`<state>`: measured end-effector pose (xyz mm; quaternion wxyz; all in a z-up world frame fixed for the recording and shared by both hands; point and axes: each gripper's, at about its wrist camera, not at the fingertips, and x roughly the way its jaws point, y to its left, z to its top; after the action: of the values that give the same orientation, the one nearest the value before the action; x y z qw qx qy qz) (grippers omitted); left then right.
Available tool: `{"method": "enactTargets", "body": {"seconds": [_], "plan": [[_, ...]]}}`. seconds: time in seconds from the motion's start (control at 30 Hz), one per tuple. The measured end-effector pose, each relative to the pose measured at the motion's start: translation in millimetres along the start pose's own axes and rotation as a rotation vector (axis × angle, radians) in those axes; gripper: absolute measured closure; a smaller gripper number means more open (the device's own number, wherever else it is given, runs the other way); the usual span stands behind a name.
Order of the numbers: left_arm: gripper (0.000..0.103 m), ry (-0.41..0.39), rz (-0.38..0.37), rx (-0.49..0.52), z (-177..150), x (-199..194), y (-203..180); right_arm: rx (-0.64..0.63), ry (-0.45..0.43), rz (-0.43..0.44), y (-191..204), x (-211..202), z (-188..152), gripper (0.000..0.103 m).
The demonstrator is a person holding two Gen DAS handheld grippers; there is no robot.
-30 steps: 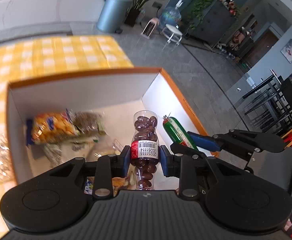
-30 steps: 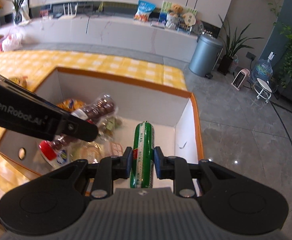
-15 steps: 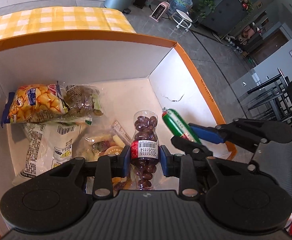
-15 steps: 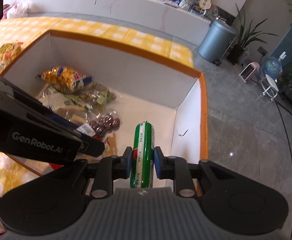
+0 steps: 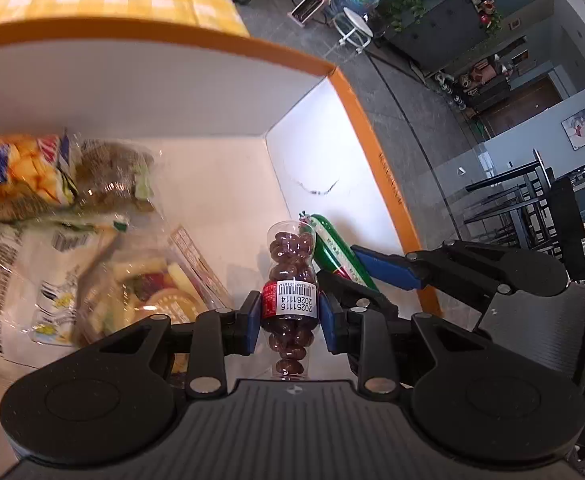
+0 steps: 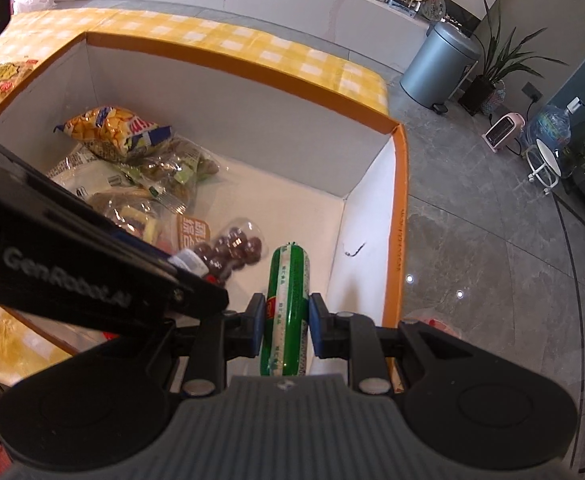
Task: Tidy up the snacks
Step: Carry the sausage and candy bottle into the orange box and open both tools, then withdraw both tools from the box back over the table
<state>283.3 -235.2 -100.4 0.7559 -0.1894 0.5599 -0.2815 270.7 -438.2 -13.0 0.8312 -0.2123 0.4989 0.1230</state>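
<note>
Showing L tool point(image 5: 291, 316) clamped on rigid, likely slippery candy bottle point(image 5: 291, 280) at label; R tool point(image 6: 285, 320) pinching soft-looking green sausage point(image 6: 286, 300) mid-length, over box point(image 6: 398, 216).

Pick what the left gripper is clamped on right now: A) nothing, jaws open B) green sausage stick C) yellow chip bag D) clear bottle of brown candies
D: in the left wrist view the left gripper has its blue pads pressed on the labelled waist of the clear bottle of brown candies, over the box; the green sausage stick sits in the right gripper.
</note>
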Motion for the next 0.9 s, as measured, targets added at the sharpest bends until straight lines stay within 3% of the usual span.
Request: {"method": "enactTargets", "body": {"seconds": [0.53, 0.7, 0.83, 0.9], "plan": [[0.067, 0.025, 0.026, -0.016, 5, 6, -2, 0.046, 0.065, 0.032, -7, 13, -1, 0.082], [0.054, 0.023, 0.022, -0.028, 3, 2, 3, 0.02, 0.062, 0.012, -4, 9, 0, 0.08], [0.043, 0.004, 0.026, -0.017, 1, -5, 2, 0.001, 0.053, -0.013, -3, 3, 1, 0.065], [0.039, -0.008, 0.022, -0.02, 0, -9, 2, 0.003, 0.041, -0.023, -4, -2, 1, 0.064]]}}
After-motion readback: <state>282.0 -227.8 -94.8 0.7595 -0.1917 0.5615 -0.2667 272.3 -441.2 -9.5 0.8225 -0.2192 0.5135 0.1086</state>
